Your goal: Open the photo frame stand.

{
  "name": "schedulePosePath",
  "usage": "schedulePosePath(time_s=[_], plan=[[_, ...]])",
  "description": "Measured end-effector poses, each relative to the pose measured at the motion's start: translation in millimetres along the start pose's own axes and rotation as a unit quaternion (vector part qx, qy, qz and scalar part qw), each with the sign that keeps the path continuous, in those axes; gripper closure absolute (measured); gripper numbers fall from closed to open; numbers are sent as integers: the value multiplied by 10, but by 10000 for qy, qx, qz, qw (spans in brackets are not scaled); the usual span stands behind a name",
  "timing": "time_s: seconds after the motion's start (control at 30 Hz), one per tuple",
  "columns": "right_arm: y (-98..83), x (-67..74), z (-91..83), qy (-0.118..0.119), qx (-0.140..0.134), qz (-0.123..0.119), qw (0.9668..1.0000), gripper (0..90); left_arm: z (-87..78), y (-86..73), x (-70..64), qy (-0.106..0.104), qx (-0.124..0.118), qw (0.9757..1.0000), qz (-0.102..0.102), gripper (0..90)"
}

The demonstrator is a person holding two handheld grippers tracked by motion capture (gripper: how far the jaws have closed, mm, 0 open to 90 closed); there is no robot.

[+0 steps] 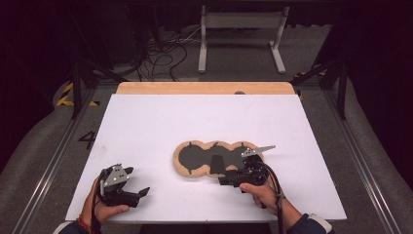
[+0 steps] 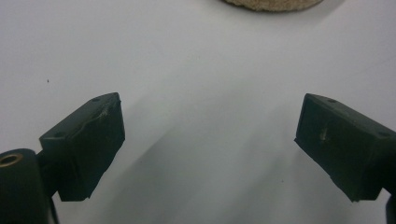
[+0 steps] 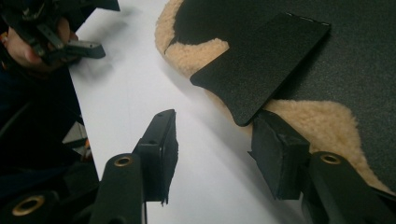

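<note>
Nearest the camera, your left hand point(image 1: 104, 207) sits at the near left edge of the white worktop point(image 1: 146, 122), holding the left claw point(image 1: 139, 194) low over the bare surface. Its jaws are spread wide with nothing between them; in the left gripper view the two black pads point(image 2: 91, 140) stand far apart above plain white worktop, and a sliver of the fleece edge shows at the top.

Moving right, the fleece-lined piece point(image 1: 195, 158) lies flat just right of the worktop's middle. It has a lobed outline with a dark upper face and a tan fleece rim. A black flap point(image 1: 217, 163) rises from its near edge; in the right gripper view this flap point(image 3: 261, 65) lies tilted across the dark face and the fleece point(image 3: 322, 121) beside it.

Further right, your right hand point(image 1: 263, 192) holds the right claw point(image 1: 225, 179) level, pointing left at the near edge of the piece. Its jaws are half spread and pinch nothing: one pad point(image 3: 161, 149) stands over bare worktop, while the other sits at the fleece rim just under the flap's lower corner. Whether that pad touches the flap, you cannot tell from here. The grey plate point(image 1: 258, 149) on top of this claw juts out over the piece's right lobe.
</note>
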State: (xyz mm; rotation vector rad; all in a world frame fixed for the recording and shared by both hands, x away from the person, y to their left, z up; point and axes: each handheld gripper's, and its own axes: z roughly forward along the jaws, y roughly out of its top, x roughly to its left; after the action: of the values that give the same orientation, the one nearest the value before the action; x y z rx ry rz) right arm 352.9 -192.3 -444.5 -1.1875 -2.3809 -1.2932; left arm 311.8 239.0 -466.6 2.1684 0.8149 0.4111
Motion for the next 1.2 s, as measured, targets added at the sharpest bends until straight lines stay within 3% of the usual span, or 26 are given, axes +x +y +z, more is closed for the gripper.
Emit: schedulePosePath(time_s=[0.13, 0.23, 0.3, 0.37, 0.47, 0.7, 0.8, 0.83, 0.97, 1.2], plan=[[40, -52, -6, 182, -128, 539, 9983, 503, 12, 18, -11, -42, -19, 10000, -5, 86], [61, -78, -7, 292, -170, 797, 9962, 508, 21, 33, -23, -67, -31, 10000, -12, 87], [69, -104, -7, 373, -222, 1075, 9933, 536, 34, 55, -29, -88, -35, 10000, 3, 87], [60, -154, -2, 360, -372, 1405, 9887, 646, 45, 74, -36, -105, -38, 9999, 20, 87], [48, -224, 5, 549, -416, 1643, 9840, 655, 65, 106, -70, -119, -23, 9999, 42, 87], [93, -254, 62, 654, -553, 1831, 9794, 606, 138, 211, -89, -172, -45, 9998, 122, 88], [77, -262, 88, 670, -634, 1861, 9782, 604, 149, 299, -64, -31, -161, 9998, 134, 102], [69, -268, 89, 715, -664, 1927, 9764, 607, 148, 336, -36, -57, -264, 9996, 62, 110], [71, -263, 101, 680, -688, 1978, 9755, 609, 210, 473, 62, -278, -519, 9977, -335, 114], [114, -284, 123, 722, -566, 1990, 9757, 601, 467, 706, 91, -529, -456, 9966, -444, 118]])
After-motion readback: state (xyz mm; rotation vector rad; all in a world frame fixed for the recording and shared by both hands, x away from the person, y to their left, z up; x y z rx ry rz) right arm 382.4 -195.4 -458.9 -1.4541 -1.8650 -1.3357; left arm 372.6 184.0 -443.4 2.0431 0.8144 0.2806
